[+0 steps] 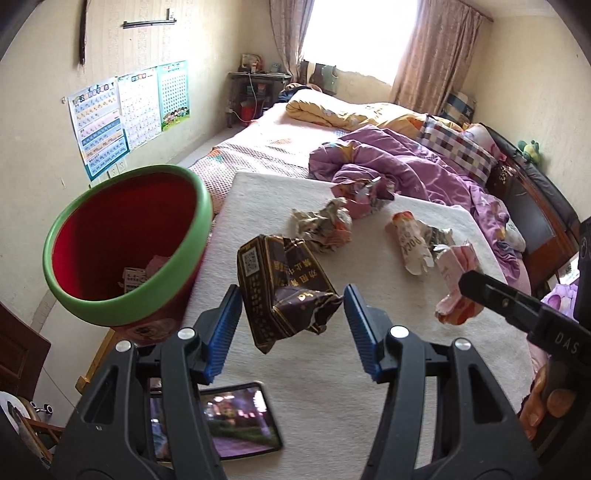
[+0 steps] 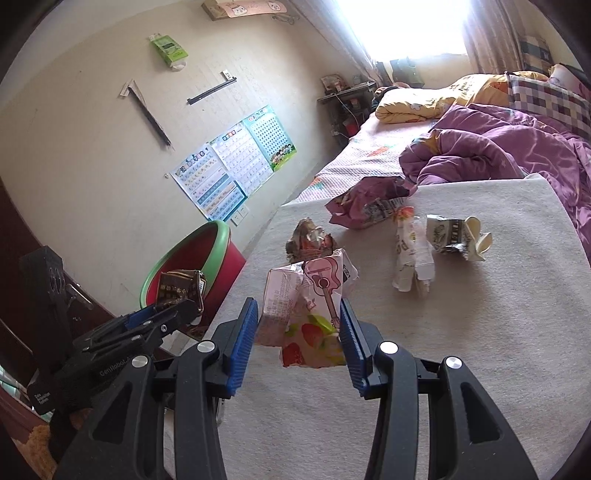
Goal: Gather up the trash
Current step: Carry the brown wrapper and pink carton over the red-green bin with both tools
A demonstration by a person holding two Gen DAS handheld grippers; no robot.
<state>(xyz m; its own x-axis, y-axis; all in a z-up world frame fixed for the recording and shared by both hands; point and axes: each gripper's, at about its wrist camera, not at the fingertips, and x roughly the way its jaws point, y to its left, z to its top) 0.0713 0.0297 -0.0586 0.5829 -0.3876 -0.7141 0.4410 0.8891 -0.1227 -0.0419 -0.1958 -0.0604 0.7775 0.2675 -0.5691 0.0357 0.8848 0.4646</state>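
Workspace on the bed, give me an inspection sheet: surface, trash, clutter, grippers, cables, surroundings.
Surface: white mat laid on the bed.
Job's things: red bin with green rim, left of the mat, scraps inside; four crumpled wrappers on the mat.
Clutter: phone, screen lit, near edge.
Grippers: left gripper holds dark brown wrapper; right gripper holds pink carton.
Cables: red cable at the far shelf.
Surroundings: purple quilt, wall charts, curtained window.
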